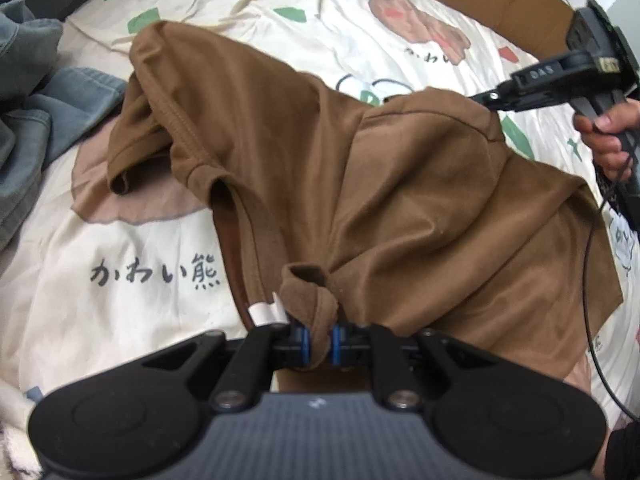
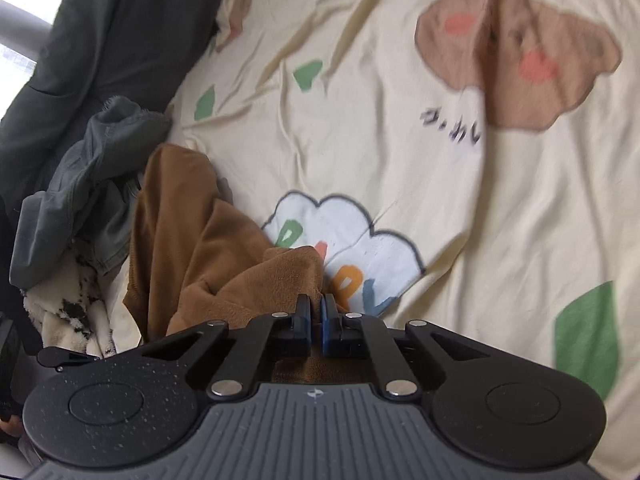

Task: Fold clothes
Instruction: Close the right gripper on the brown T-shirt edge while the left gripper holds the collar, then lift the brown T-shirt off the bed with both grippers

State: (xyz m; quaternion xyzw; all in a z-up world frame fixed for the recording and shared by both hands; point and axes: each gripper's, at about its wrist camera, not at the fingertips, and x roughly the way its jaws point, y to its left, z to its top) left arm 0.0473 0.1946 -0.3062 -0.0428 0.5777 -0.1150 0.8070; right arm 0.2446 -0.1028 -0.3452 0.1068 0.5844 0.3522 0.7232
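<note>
Left gripper (image 1: 319,340): closed on a bunched fold of the brown T-shirt (image 1: 360,184), beside its white label (image 1: 266,312).
Right gripper (image 2: 316,322): jaws pressed together; brown fabric seen just at the tips, grip cannot be confirmed.
T-shirt: spread crumpled on the cream cartoon-bear bedsheet (image 1: 120,280).
Blue-grey jeans (image 1: 36,128): heaped at sheet's edge.
Hand (image 1: 608,140): wrapped round right gripper's handle.

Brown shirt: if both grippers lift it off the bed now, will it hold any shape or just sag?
Probably sag. The brown shirt already drapes in soft folds and bunches where the left gripper pinches it, so it looks floppy. It seems light, a small pinch holding a raised ridge. Its matte, slightly fuzzy surface at the right gripper suggests it will not slip easily.
</note>
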